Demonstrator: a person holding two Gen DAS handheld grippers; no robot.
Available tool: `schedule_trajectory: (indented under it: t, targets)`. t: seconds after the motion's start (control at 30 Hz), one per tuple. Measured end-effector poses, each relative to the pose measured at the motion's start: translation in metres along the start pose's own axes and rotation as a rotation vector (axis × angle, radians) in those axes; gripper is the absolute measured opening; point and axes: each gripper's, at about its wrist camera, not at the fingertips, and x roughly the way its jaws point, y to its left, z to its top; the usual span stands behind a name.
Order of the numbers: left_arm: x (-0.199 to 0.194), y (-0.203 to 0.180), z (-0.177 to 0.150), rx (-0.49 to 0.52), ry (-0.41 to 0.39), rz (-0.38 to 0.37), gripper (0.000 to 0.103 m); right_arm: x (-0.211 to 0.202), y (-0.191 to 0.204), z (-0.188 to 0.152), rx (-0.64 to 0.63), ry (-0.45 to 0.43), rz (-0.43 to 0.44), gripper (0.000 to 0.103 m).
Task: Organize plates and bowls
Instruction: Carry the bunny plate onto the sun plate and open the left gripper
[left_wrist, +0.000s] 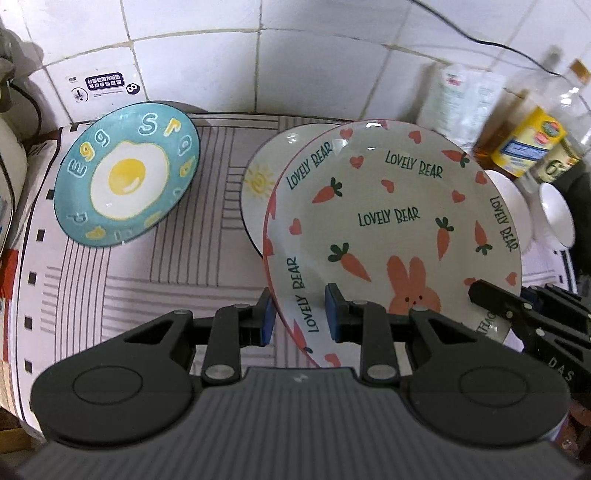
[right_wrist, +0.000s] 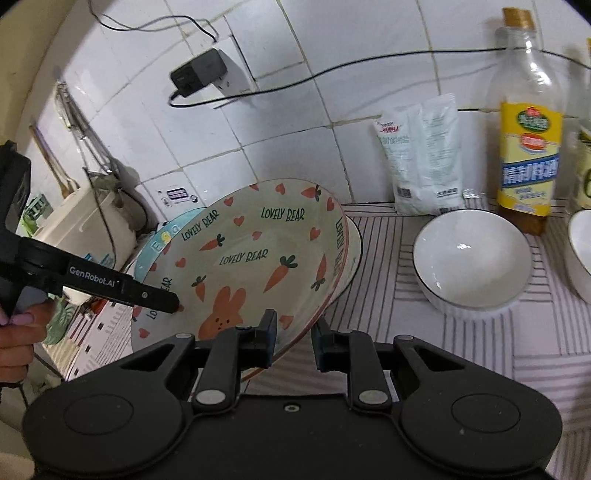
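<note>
Both grippers pinch opposite rim edges of the carrot plate (left_wrist: 388, 221), left gripper (left_wrist: 300, 314) and right gripper (right_wrist: 294, 341) each clamped on it, holding it tilted above the tabletop (left_wrist: 166, 258), likely to stack it; a sun plate (left_wrist: 266, 177) sits just behind. It reads "LOVELY BEAR"; the blue plate (left_wrist: 125, 177) near the tabletop's back-left corner reads "Egg"; the left gripper's arm reads "GenRobot.AI".

White tiled wall (right_wrist: 295, 122), striped counter cloth (left_wrist: 177, 258)
</note>
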Motion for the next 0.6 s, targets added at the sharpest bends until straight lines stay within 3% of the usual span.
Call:
schedule_trajectory:
  t: [0.3,0.6]
  targets:
    - [0.044,0.014,0.033,-0.03,0.052,0.039,0.026,0.056,-0.01,0.016,0.014,0.045,-0.009,0.025]
    - [0.071,0.014,0.043,-0.047,0.109,0.075,0.027,0.085,-0.014,0.023,-0.002,0.095,-0.062,0.025]
